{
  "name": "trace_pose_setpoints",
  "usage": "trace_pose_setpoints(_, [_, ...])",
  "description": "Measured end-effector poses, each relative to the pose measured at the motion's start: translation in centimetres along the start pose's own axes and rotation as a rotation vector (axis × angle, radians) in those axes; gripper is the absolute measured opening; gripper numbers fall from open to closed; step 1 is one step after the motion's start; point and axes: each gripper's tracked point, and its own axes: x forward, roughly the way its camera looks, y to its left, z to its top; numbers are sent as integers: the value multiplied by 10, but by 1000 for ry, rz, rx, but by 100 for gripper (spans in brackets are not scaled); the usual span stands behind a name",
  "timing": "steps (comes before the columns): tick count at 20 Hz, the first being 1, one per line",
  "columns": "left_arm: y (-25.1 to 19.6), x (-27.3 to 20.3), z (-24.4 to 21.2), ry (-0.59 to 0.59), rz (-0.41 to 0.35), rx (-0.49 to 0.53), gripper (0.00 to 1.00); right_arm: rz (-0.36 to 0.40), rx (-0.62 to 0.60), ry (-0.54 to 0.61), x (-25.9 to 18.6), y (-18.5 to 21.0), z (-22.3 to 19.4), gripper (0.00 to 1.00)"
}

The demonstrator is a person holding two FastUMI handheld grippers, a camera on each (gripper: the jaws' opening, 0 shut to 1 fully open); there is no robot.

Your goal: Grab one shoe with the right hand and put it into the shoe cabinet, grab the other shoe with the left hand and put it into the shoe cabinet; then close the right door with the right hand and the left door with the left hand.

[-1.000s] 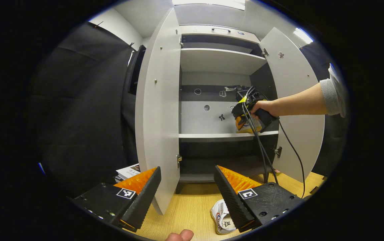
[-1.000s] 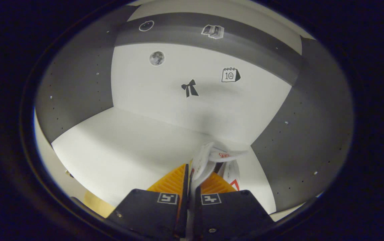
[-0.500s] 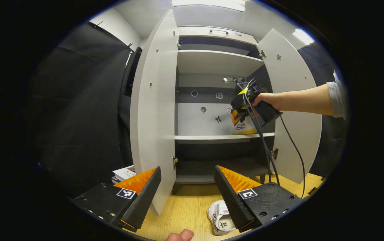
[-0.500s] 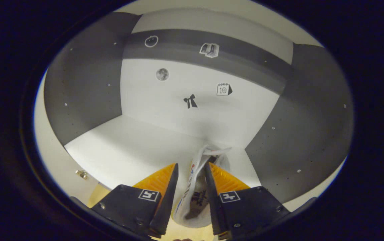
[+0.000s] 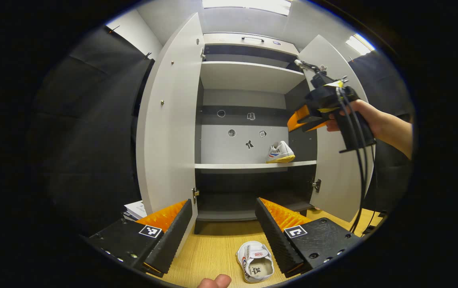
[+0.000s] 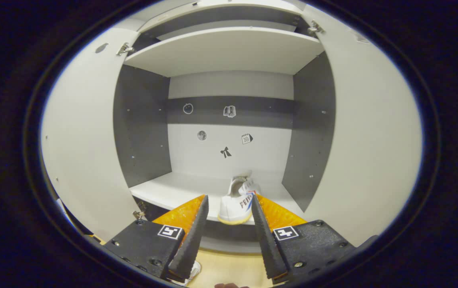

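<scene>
While its two fingers stand wide apart and hold nothing, the left gripper (image 5: 224, 230) hovers low over the light wooden floor (image 5: 217, 252), and a white low-top shoe with red and blue marks (image 5: 255, 267) lies on that floor just beside the inner edge of its right-hand finger, not touching either one as far as can be told. Beyond it the white two-door shoe cabinet (image 5: 249, 76) stands with both doors swung open. Up at the right, in front of the right door (image 5: 335, 176), a hand (image 5: 363, 114) holds the right gripper (image 5: 307, 120), its fingers parted and empty, well clear of the shelves. Seen in the right gripper view, that gripper (image 6: 229, 218) likewise gapes with nothing between its fingers. Farther in, a second white shoe with a yellowish sole (image 6: 237, 202) rests on the white middle shelf (image 6: 165, 190), toward its right end, near the dark side wall.
</scene>
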Motion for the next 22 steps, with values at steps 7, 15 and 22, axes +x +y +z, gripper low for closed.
trace_pose_setpoints(7, [-20, -7, -2, -4, -29, 8, 95, -111, -18, -133, -76, -16, -83, 71])
trace_pose_setpoints(15, [-34, -18, -30, 51, -35, 28, 95, -153, -43, -164, -145, 3, -191, 70])
trace_pose_setpoints(22, [-47, -32, -82, 167, -80, 19, 95, -181, 3, -168, -176, -2, -218, 71])
